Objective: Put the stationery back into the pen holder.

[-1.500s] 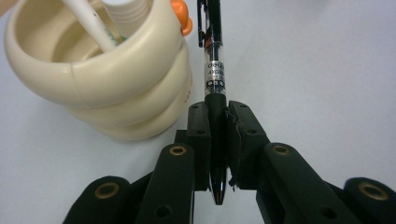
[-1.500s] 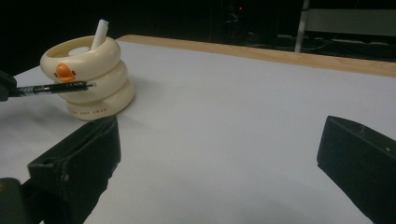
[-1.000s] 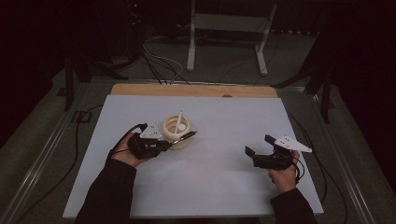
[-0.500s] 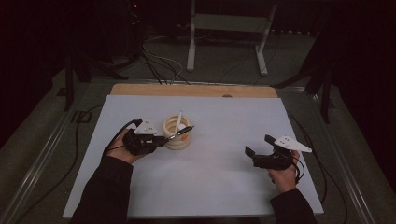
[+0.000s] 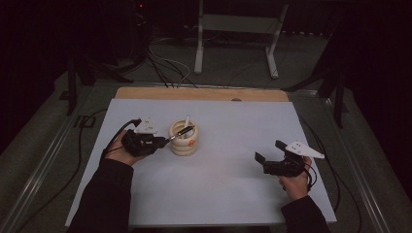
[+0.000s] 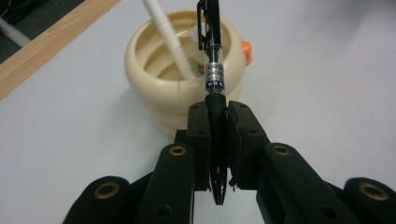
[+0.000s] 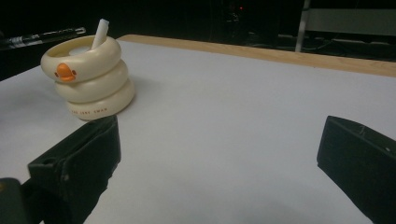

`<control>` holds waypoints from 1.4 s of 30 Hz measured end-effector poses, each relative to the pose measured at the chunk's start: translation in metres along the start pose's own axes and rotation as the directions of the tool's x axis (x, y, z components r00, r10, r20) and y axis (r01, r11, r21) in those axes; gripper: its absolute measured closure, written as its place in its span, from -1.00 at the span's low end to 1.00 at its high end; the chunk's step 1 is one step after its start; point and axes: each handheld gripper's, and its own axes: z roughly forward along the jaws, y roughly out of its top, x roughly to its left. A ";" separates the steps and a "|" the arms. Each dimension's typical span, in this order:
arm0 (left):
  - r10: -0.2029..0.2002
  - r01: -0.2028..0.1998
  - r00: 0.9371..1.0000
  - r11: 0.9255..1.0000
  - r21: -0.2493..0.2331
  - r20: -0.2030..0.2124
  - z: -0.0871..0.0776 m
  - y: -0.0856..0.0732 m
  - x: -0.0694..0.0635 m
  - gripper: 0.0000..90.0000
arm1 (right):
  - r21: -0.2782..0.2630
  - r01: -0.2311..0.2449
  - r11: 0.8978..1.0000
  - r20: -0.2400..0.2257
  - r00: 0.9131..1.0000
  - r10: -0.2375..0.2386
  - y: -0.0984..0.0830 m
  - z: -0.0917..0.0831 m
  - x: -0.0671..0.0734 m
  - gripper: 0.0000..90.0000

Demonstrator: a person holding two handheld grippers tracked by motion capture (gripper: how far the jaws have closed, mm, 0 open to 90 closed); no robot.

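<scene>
L gripper (image 5: pixel 167 141) fingers clamped; R gripper (image 5: pixel 270 151) fingers apart.

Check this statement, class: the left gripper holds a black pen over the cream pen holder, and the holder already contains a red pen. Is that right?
One detail is wrong. The pen already in the cream pen holder is white, not red, as the left gripper view shows. The rest stands: the left gripper is shut on a black pen held over the holder.
</scene>
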 end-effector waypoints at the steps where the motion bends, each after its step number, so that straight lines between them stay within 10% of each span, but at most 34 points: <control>1: -0.006 0.006 1.000 1.000 -0.001 -0.003 -0.001 0.000 0.001 0.80 | 0.000 0.000 1.000 0.000 1.000 0.000 0.000 0.000 0.000 -1.00; 42: -0.013 0.014 0.999 0.999 0.032 -0.032 -0.008 0.007 0.012 0.78 | 0.002 0.001 1.000 -0.001 1.000 -0.001 0.000 0.000 0.000 -1.00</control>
